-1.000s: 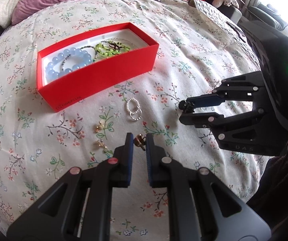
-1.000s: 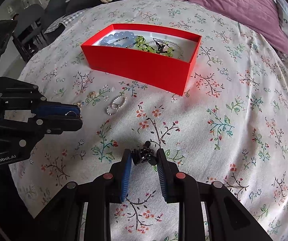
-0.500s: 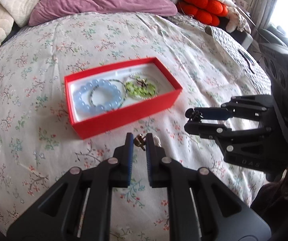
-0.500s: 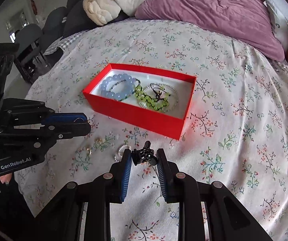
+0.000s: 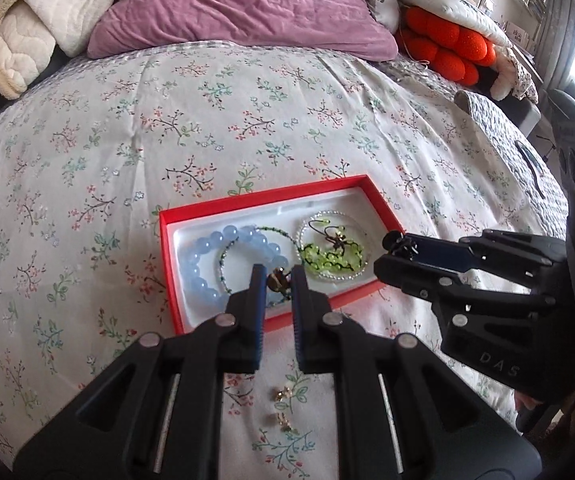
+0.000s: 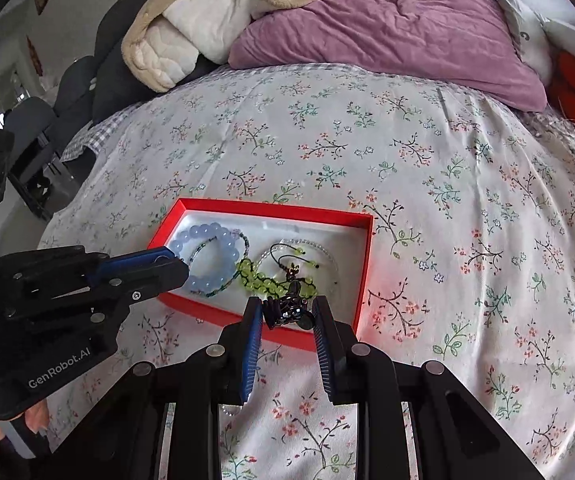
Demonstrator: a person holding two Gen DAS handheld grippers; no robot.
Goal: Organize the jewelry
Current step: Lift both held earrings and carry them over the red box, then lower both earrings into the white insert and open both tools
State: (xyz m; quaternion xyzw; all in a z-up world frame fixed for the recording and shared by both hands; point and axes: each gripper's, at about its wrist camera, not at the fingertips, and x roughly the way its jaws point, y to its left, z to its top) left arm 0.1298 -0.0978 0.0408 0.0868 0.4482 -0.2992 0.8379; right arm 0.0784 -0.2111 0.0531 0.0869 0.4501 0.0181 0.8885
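Above the open red cardboard box (image 5: 223, 208) on the flowered bedspread (image 5: 87, 152), a small brownish earring, probably, (image 5: 277, 280) is pinched by the left gripper (image 5: 278, 278), while a black ornament (image 6: 287, 308) is clamped by the right gripper (image 6: 287, 312).

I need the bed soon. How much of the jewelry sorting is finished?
Done: the pale blue bead bracelet and green bead bracelet lie in the red box. In hand: the left gripper holds a brown-gold piece, the right gripper a black trinket. Left: two small gold earrings on the floral bedspread.
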